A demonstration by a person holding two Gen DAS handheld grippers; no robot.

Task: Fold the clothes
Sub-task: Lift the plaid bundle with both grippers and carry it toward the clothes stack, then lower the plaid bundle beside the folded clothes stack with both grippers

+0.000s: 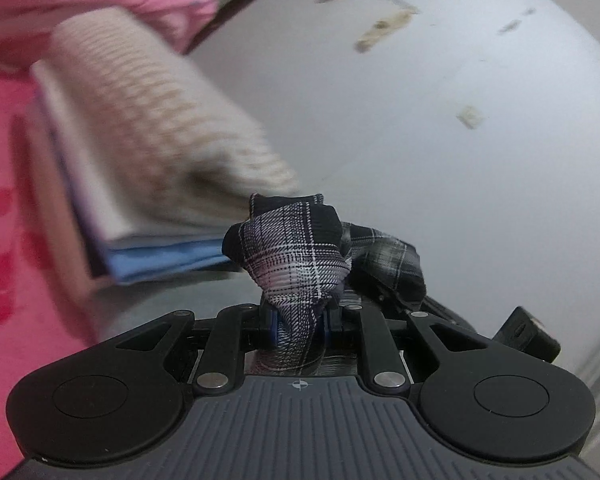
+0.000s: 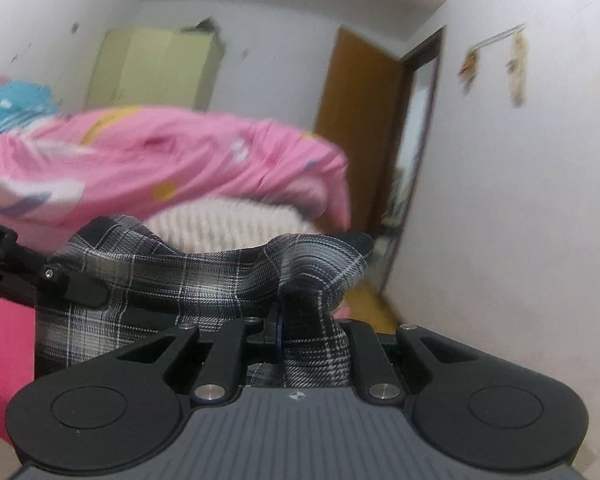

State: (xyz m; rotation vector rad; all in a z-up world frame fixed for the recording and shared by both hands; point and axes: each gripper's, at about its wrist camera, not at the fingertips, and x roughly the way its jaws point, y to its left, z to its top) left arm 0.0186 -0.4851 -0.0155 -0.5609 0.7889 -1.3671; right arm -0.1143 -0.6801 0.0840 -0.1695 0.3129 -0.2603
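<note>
Two grippers, both pinching the same plaid shirt (image 2: 204, 276): left gripper (image 1: 300, 320) clamped on a bunched corner, right gripper (image 2: 300, 328) clamped on another edge, cloth held up off the bed (image 1: 4, 240). Looks like some of the job's done already, since there's a folded stack (image 1: 152, 152) sitting beside it. Plaid one isn't folded yet, I'd say, just carried. Pink bedding (image 2: 172, 160) heaped behind.
</note>
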